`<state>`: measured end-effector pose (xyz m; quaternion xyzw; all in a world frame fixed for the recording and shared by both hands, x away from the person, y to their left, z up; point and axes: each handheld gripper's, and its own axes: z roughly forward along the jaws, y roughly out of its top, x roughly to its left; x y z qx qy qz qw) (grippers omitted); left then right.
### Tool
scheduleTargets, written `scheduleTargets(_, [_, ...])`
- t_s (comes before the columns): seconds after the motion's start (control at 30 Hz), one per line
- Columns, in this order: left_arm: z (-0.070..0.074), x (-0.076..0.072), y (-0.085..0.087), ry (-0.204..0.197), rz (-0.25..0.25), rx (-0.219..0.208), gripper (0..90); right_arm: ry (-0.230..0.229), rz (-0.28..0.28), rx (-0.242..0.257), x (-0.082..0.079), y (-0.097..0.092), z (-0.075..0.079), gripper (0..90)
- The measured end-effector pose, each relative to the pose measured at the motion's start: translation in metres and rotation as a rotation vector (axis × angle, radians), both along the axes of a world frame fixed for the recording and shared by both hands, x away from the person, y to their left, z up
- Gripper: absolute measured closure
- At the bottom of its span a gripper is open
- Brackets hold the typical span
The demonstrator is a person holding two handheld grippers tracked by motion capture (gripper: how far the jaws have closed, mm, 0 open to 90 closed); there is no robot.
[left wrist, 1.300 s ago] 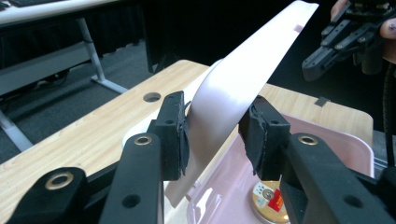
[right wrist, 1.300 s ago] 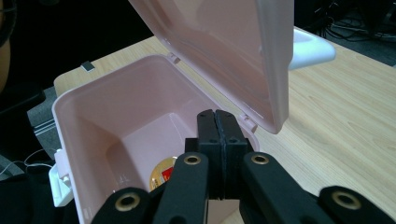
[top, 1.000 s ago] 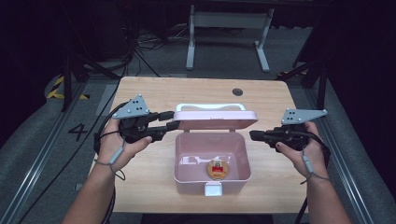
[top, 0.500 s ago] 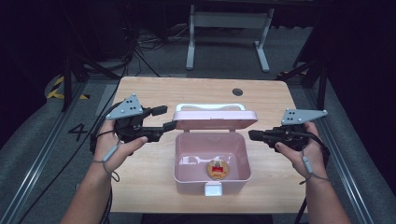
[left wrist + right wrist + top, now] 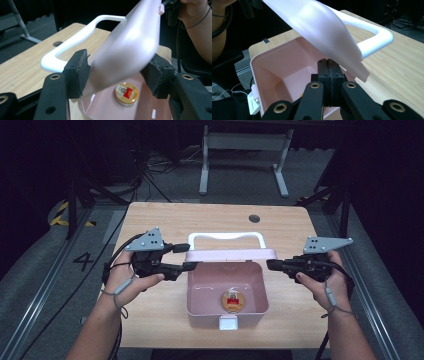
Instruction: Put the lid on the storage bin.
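From above, the pink box [image 5: 225, 292] sits on the bench [image 5: 165, 220] between the grippers, its lid [image 5: 231, 254] raised, nearest the left gripper [image 5: 187, 257]. In the left gripper view the jaws, just opened, flank the lid's edge without pressing. In the right gripper view the right gripper [image 5: 329, 68] has its jaws together, the lid just above them.

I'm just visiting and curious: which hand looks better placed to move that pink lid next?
Probably the left. The left gripper has open jaws straddling the lid, while the right gripper is shut beside the box.
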<state>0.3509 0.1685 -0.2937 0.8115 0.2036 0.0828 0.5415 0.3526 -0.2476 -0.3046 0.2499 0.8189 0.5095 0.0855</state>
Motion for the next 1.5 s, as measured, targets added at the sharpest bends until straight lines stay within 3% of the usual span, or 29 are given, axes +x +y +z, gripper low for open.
scheduleTargets(0.07, [0.000, -0.001, 0.004, 0.018, -0.007, 0.005, 39.4, 0.000, 0.000, 0.001, 0.000, 0.000, 0.000, 90.0])
scheduleTargets(0.13, [0.000, -0.002, 0.008, 0.026, -0.006, 0.045, 37.2, 0.003, 0.002, 0.001, 0.000, 0.000, 0.000, 90.0])
scheduleTargets(0.4, [-0.011, 0.004, 0.024, 0.079, 0.031, 0.127, 37.3, 0.012, 0.013, -0.003, -0.001, 0.001, 0.000, 90.0])
scheduleTargets(0.6, [-0.014, 0.009, 0.034, 0.106, 0.056, 0.121, 37.3, 0.029, 0.029, -0.016, -0.003, 0.000, 0.000, 90.0])
scheduleTargets(0.87, [-0.024, 0.024, 0.054, 0.128, 0.171, 0.128, 36.8, 0.048, 0.041, -0.039, -0.005, 0.000, 0.000, 89.6])
scheduleTargets(1.07, [-0.036, 0.037, 0.061, 0.132, 0.251, 0.173, 36.5, 0.065, 0.053, -0.068, -0.007, 0.002, -0.002, 89.3])
scheduleTargets(1.3, [-0.046, 0.046, 0.063, 0.172, 0.259, 0.170, 36.4, 0.076, 0.066, -0.089, -0.011, 0.003, -0.002, 89.0])
scheduleTargets(1.5, [-0.055, 0.055, 0.063, 0.180, 0.274, 0.204, 36.4, 0.093, 0.080, -0.110, -0.014, 0.005, -0.004, 88.6])
